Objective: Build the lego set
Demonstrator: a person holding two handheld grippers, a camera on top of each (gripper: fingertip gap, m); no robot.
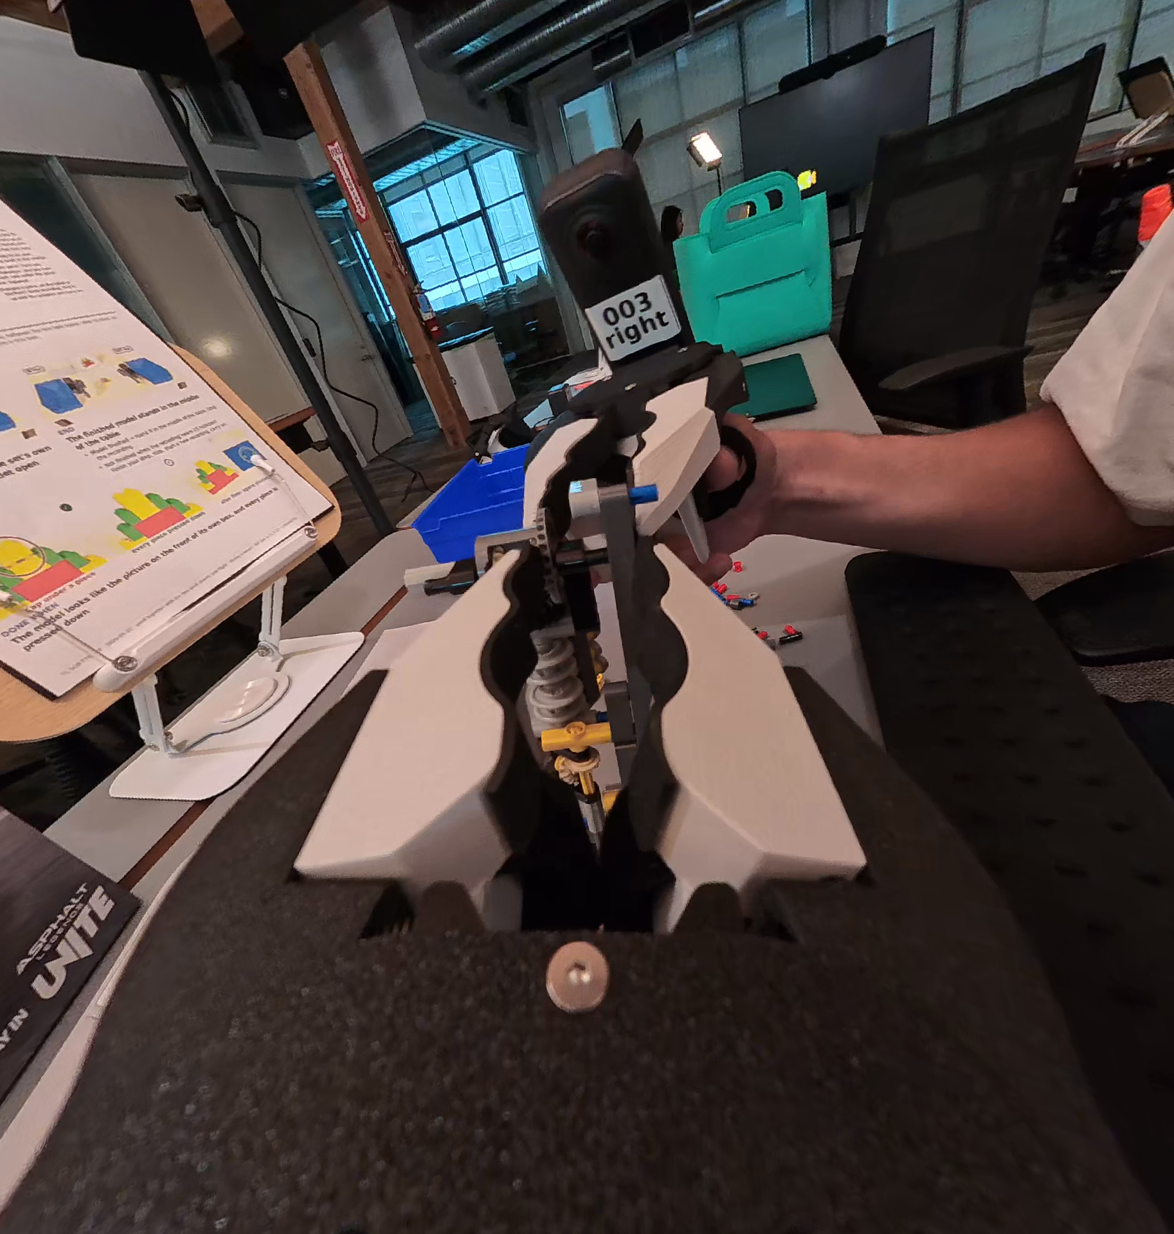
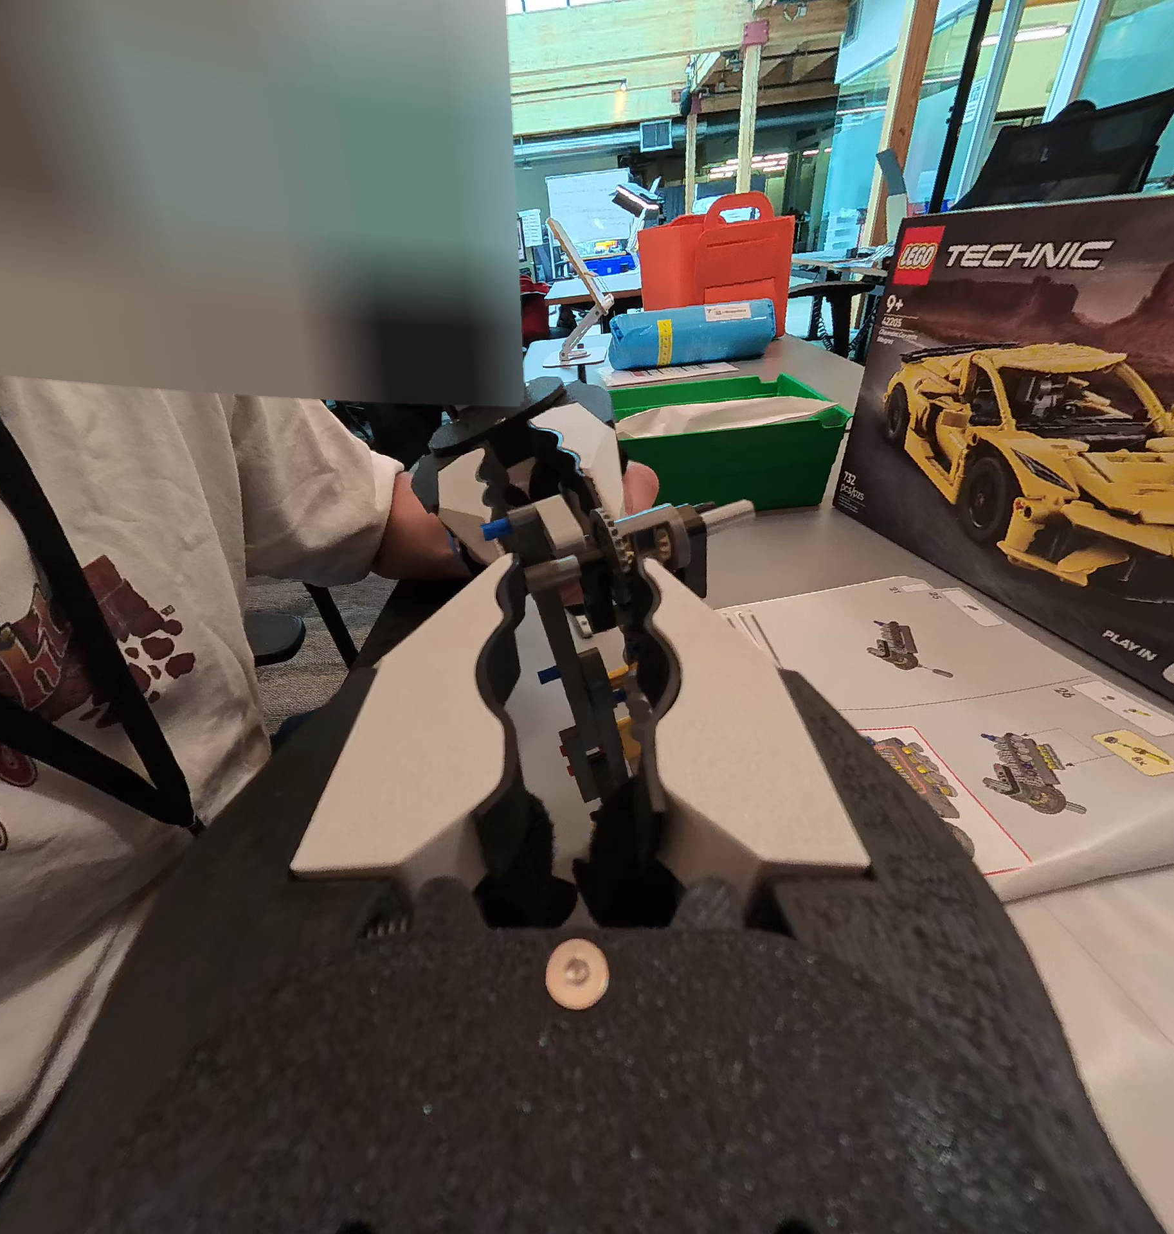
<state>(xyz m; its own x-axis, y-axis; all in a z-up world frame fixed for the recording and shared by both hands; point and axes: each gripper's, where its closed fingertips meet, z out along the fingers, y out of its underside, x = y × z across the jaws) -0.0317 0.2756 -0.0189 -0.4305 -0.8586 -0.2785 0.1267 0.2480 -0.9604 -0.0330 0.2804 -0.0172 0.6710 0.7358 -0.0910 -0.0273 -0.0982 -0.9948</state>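
We found both tools closed on the same piece of work. The left tool was clamped on the partly built grey and black Technic sub-assembly, held up above the grey desk between the two tools. Within its grip we noted a grey coil spring, yellow connectors and a toothed gear. The right tool gripped the same sub-assembly from the opposite side, fingers pressed against a dark grey beam; a blue pin projected from the upper end, and a pale axle stood out past the gear.

Just beyond, on the desk, lay the open white instruction booklet, its pages showing an engine-like unit. Small loose red, blue and black pins were scattered near the right hand. Farther off stood a blue plastic bin, a green plastic bin holding a white bag, and the dark printed set box picturing a yellow car.

In our judgement the build was at an early stage: one small mechanical module existed, no yellow bodywork was fitted, and most of the car remained to be built.
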